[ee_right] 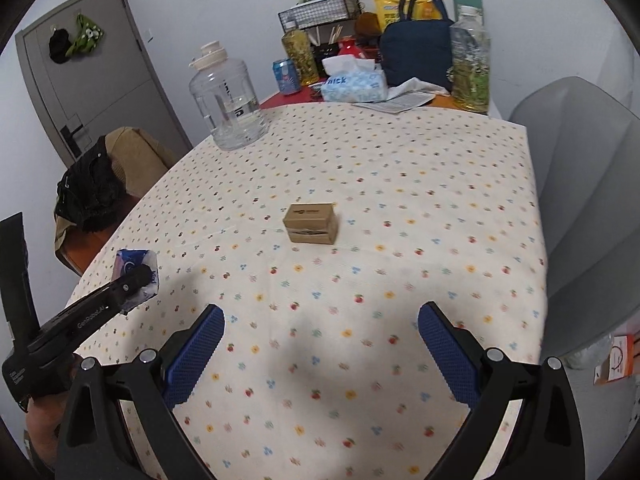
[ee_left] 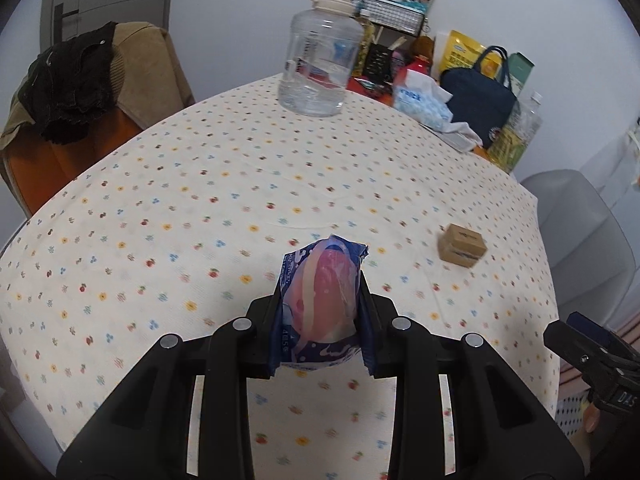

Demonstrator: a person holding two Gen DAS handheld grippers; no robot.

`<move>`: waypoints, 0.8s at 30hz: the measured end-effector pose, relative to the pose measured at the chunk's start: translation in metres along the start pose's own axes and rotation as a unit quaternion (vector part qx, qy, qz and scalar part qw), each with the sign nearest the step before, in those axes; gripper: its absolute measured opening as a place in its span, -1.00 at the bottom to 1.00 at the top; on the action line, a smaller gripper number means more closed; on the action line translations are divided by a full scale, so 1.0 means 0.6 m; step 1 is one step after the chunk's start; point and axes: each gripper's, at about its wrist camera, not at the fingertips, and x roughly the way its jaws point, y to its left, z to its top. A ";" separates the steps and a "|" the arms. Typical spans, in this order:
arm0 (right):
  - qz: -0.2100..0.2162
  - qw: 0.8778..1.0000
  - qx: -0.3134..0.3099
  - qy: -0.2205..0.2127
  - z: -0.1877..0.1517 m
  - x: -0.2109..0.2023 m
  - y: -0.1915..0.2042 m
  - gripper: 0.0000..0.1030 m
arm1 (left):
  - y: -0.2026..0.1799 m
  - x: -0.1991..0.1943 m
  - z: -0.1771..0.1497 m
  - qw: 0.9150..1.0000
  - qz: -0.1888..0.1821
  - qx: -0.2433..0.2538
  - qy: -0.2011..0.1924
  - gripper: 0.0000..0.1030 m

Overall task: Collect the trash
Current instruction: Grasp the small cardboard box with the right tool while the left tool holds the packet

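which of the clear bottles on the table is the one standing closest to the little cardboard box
The big water jug with the cream cap, standing alone on the dotted cloth, is closest to the cardboard box. The yellowish bottle and the labelled bottle stand farther back among the clutter.

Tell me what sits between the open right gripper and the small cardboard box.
Nothing: in the right wrist view only bare patterned tablecloth lies between the right gripper and the cardboard box.
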 end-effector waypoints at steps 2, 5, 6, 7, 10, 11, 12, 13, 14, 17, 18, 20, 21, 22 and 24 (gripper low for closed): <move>-0.006 1.000 -0.007 0.008 0.008 0.020 0.012 0.85 | 0.015 0.006 0.004 1.000 0.002 -0.008 -0.001 -0.41; -0.015 1.000 -0.009 0.019 0.019 0.049 0.024 0.85 | 0.040 0.018 0.009 1.000 0.005 -0.026 0.000 -0.41; -0.020 1.000 -0.008 0.023 0.023 0.061 0.026 0.85 | 0.050 0.023 0.011 0.999 0.005 -0.033 0.001 -0.41; -0.023 0.999 -0.007 0.026 0.026 0.069 0.027 0.85 | 0.055 0.026 0.011 0.999 0.005 -0.036 0.002 -0.41; -0.032 0.999 0.001 0.035 0.040 0.099 0.028 0.85 | 0.072 0.035 0.014 0.999 0.007 -0.045 0.004 -0.41; -0.036 0.999 0.002 0.037 0.046 0.109 0.029 0.85 | 0.076 0.037 0.015 0.999 0.008 -0.048 0.004 -0.41; -0.039 0.998 0.003 0.039 0.051 0.117 0.030 0.85 | 0.082 0.040 0.017 0.999 0.007 -0.053 0.004 -0.41; -0.043 0.998 0.003 0.041 0.057 0.128 0.032 0.85 | 0.086 0.042 0.019 0.998 0.007 -0.055 0.003 -0.41; -0.046 0.998 0.002 0.043 0.063 0.138 0.034 0.85 | 0.090 0.044 0.021 0.998 0.007 -0.059 0.002 -0.41; -0.056 0.997 -0.003 0.048 0.079 0.164 0.042 0.85 | 0.100 0.049 0.027 0.998 0.008 -0.067 0.001 -0.41; -0.058 0.997 -0.004 0.048 0.084 0.171 0.045 0.85 | 0.104 0.051 0.030 0.997 0.009 -0.070 0.000 -0.41; -0.060 0.997 -0.004 0.045 0.094 0.184 0.049 0.85 | 0.109 0.054 0.035 0.997 0.010 -0.074 -0.001 -0.41; -0.064 0.997 -0.004 0.041 0.101 0.193 0.051 0.85 | 0.111 0.056 0.038 0.997 0.012 -0.076 -0.002 -0.41; -0.069 0.997 -0.006 0.040 0.104 0.199 0.051 0.85 | 0.113 0.058 0.040 0.997 0.012 -0.078 -0.002 -0.41; -0.084 0.996 -0.007 0.043 0.110 0.212 0.050 0.76 | 0.116 0.060 0.043 0.997 0.014 -0.082 -0.003 -0.41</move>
